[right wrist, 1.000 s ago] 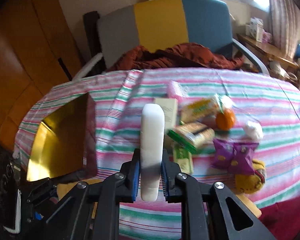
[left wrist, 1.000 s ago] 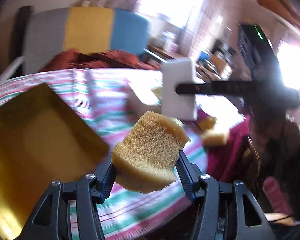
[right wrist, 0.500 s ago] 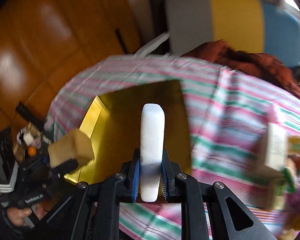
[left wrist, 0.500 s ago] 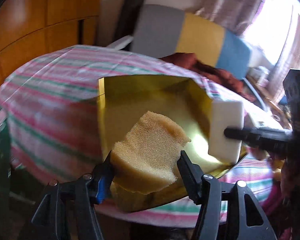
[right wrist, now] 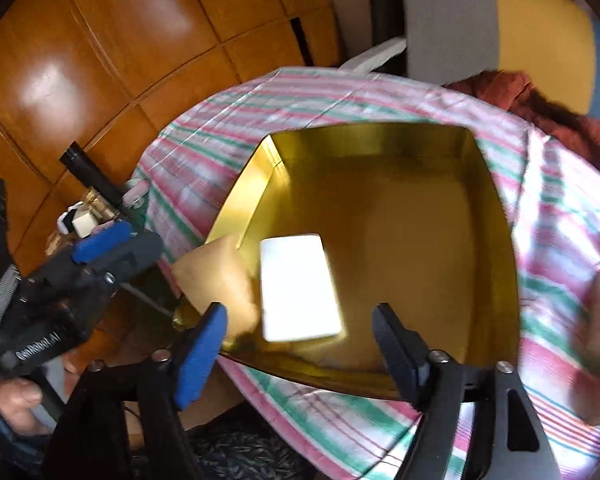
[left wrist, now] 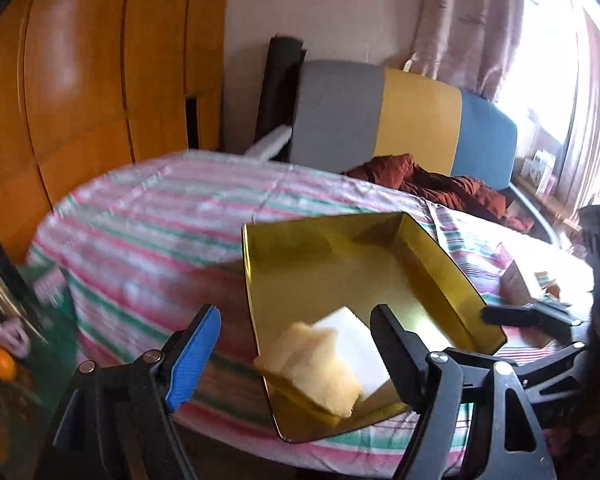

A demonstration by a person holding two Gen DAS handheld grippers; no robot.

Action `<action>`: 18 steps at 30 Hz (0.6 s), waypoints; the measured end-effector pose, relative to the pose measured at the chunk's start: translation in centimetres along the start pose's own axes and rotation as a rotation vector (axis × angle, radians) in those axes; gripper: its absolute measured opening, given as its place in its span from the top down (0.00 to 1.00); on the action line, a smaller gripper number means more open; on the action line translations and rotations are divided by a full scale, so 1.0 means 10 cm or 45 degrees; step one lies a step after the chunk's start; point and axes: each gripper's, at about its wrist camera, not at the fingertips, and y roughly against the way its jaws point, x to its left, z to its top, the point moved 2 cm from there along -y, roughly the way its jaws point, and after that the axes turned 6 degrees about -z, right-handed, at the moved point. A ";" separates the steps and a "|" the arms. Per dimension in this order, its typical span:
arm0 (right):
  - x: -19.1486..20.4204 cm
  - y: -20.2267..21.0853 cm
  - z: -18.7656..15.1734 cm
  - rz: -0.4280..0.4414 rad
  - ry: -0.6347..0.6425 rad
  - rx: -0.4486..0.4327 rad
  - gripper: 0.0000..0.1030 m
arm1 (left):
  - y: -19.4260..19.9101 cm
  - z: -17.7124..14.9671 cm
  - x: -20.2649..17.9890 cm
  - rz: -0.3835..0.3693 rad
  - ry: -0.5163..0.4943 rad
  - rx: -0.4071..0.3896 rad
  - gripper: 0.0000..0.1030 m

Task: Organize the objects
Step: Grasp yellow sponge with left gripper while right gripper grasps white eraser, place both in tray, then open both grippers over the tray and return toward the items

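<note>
A gold tray (left wrist: 440,256) (right wrist: 420,208) lies on the striped tablecloth near the table's front left edge. A white foam block (left wrist: 352,336) (right wrist: 296,288) lies flat in the tray's near corner. A yellow sponge (left wrist: 312,368) (right wrist: 216,276) rests at the tray's near rim, beside the block. My left gripper (left wrist: 296,340) is open and empty just above and in front of them; it also shows in the right wrist view (right wrist: 112,240). My right gripper (right wrist: 300,336) is open and empty over the tray's near edge.
The table with the striped cloth (left wrist: 160,232) ends close in front. A grey, yellow and blue chair (left wrist: 400,120) with a red-brown cloth (left wrist: 440,184) stands behind it. Wooden cupboards (left wrist: 80,80) are at left. Packets lie on the table at right (left wrist: 532,280).
Both grippers have opened. The yellow sponge has dropped from the left one and the white block from the right one; both now lie in the gold tray.
</note>
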 end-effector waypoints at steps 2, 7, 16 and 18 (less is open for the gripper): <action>0.00 0.09 -0.02 -0.073 0.018 -0.056 0.09 | 0.02 0.03 -0.08 0.040 -0.041 -0.014 0.24; -0.10 0.25 -0.03 -0.163 0.022 -0.146 0.00 | 0.01 0.06 -0.22 0.074 -0.084 0.002 0.24; -0.28 0.41 -0.10 -0.285 -0.006 -0.239 0.00 | 0.03 0.07 -0.47 0.105 -0.191 0.001 0.24; -0.35 0.45 -0.11 -0.298 -0.027 -0.253 0.00 | 0.04 0.07 -0.53 0.101 -0.216 -0.003 0.24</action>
